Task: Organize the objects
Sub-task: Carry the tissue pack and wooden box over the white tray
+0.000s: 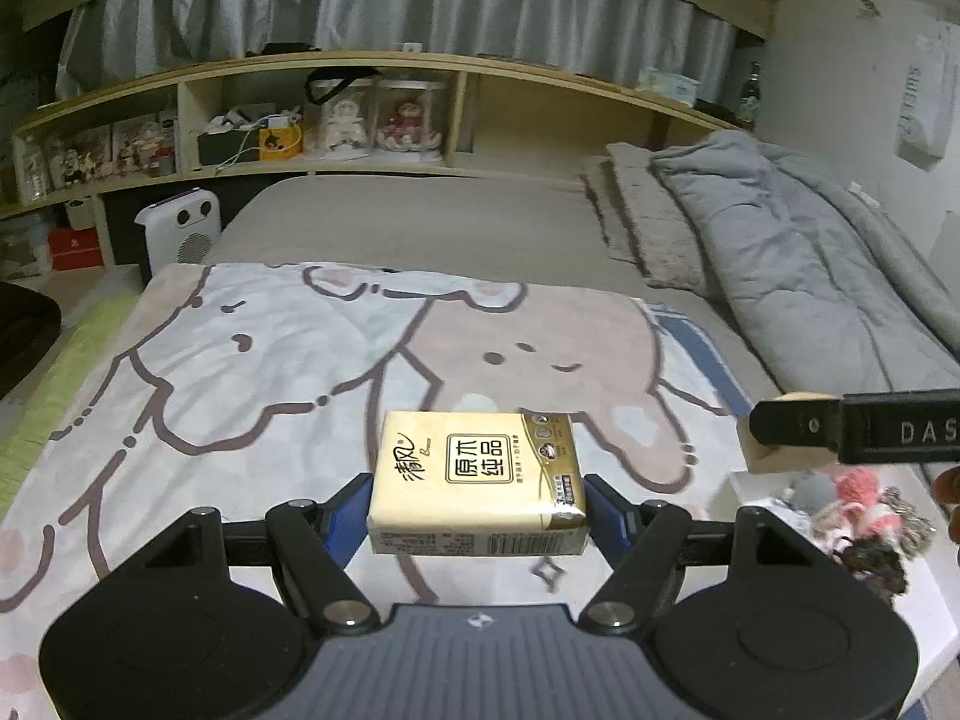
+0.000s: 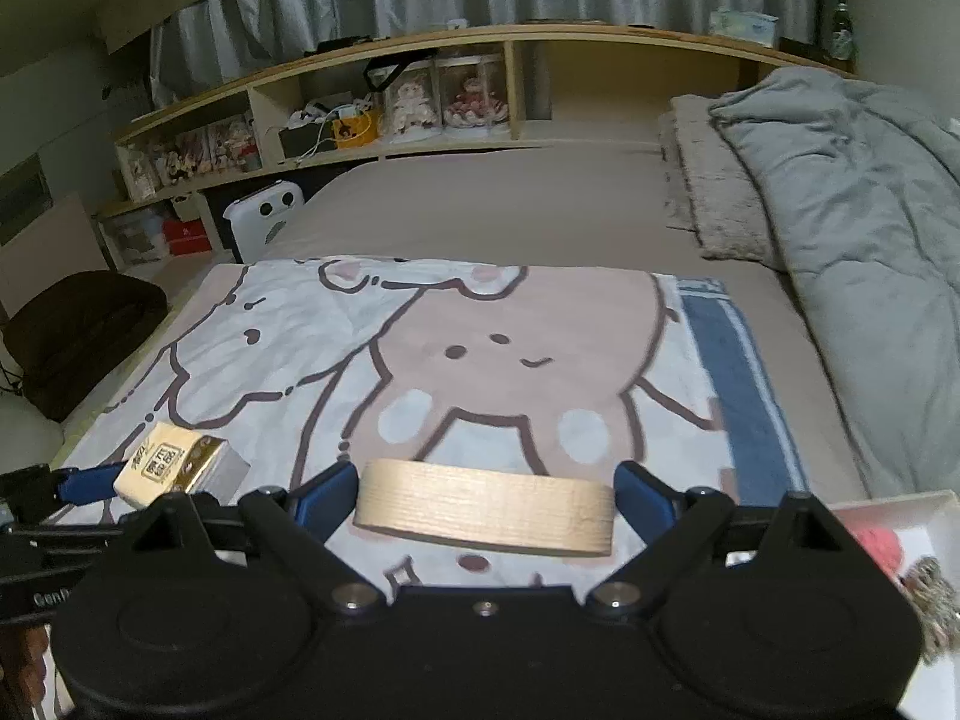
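Right up close, my left gripper (image 1: 477, 501) squeezes a yellow tissue pack (image 1: 477, 480) low in the middle of its view, long side pointing away from me. My right gripper (image 2: 486, 495) pinches a flat wooden ring (image 2: 486, 507) lying crosswise. Both hang over the bear blanket (image 2: 492, 330). A white box (image 2: 888, 507) of soft toys sits at the lower right, nearer my right hand, so I think the ring goes first. On the right gripper's side I read "DAS". The pack has Chinese writing.

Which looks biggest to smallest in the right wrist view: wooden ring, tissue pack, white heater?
1. wooden ring, though it is nearest the camera.
2. tissue pack.
3. white heater, far off, so its true size is unsure.
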A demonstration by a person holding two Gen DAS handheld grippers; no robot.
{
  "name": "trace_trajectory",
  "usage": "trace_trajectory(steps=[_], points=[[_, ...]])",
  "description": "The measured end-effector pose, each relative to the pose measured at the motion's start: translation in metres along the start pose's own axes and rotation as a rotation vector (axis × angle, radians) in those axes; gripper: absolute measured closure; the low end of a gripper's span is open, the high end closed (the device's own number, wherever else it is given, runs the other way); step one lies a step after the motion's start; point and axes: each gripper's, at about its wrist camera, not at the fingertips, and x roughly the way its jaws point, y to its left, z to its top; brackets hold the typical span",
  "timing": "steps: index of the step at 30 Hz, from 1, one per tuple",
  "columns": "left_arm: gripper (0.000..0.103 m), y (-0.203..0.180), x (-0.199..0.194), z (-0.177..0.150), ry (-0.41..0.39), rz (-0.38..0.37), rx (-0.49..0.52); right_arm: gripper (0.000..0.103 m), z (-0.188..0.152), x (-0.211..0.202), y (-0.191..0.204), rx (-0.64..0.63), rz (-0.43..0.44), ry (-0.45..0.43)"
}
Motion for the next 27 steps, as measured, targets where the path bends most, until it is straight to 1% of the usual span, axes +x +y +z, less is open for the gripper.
trace_trajectory(steps=[7,15,21,27], points=[[0.03,-0.038,-0.022,-0.008,-0.007,-0.034,0.016,0.01,-0.021,-0.037,-0.034,0.022,0.005,-0.017],[0.03,-0.087,-0.029,-0.022,0.006,-0.093,0.008,0.01,-0.044,-0.073,-0.082,0.026,-0.042,-0.031],[0.03,-0.131,-0.023,-0.039,0.04,-0.15,0.02,0.01,-0.065,-0.091,-0.124,0.062,-0.085,-0.03],[0.03,-0.174,-0.013,-0.065,0.12,-0.225,0.041,0.01,-0.09,-0.099,-0.162,0.078,-0.121,0.015]])
